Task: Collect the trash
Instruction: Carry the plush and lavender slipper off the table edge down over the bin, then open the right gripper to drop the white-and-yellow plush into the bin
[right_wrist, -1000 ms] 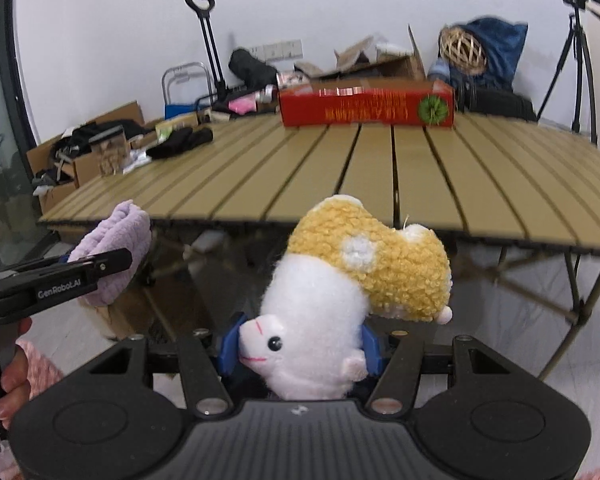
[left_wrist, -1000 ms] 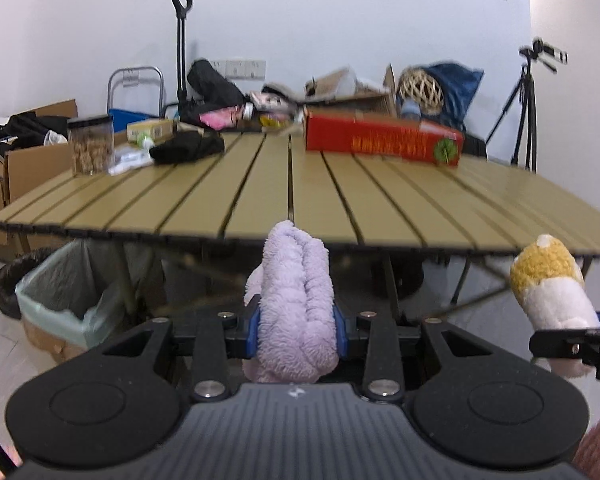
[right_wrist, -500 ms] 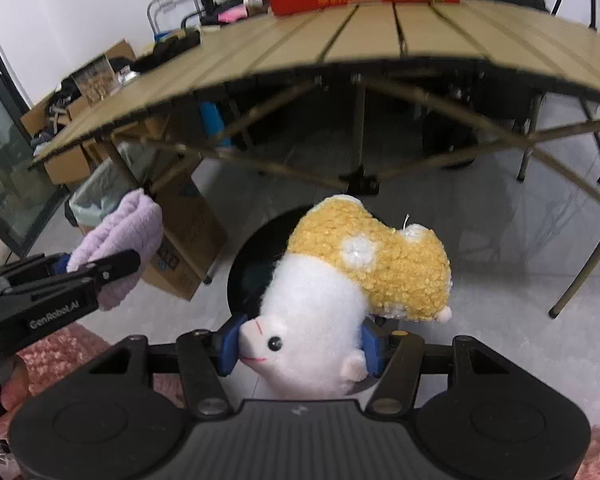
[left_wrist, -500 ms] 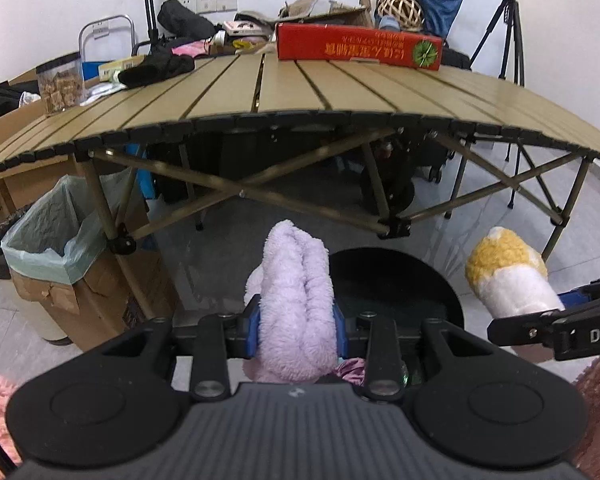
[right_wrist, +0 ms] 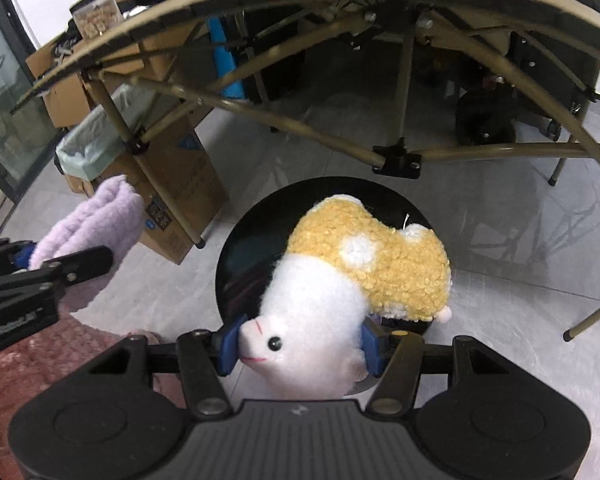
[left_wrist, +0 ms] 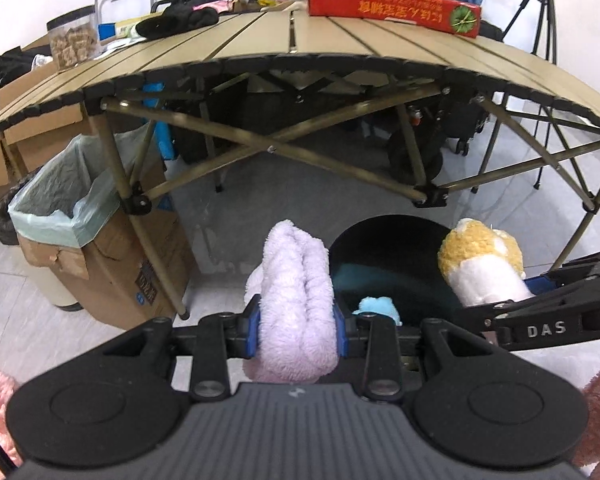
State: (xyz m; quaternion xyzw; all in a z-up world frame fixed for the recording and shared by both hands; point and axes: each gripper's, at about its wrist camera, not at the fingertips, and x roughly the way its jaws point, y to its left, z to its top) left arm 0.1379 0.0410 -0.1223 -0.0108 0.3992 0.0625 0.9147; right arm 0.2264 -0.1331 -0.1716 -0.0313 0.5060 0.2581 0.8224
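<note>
My left gripper (left_wrist: 296, 330) is shut on a folded lilac plush cloth (left_wrist: 296, 296), held just left of a round black bin (left_wrist: 392, 248) on the floor. A small blue plush (left_wrist: 378, 308) lies inside that bin. My right gripper (right_wrist: 296, 338) is shut on a white and yellow plush animal (right_wrist: 352, 268), hanging directly over the black bin (right_wrist: 252, 248). In the left wrist view the plush animal (left_wrist: 480, 264) and right gripper arm (left_wrist: 540, 320) show at the right. In the right wrist view the lilac cloth (right_wrist: 96, 224) shows at the left.
A slatted folding table (left_wrist: 260, 40) stands over the bin, its crossed legs (left_wrist: 272, 148) close behind. A cardboard box lined with a green bag (left_wrist: 64, 200) sits at the left by a table leg. A red box (left_wrist: 392, 6) lies on the table. Pink rug (right_wrist: 40, 356) lies near.
Both grippers have sunk and tipped downward from table height toward the floor. The black bin has come into view beneath them. Both plush items stay gripped.
</note>
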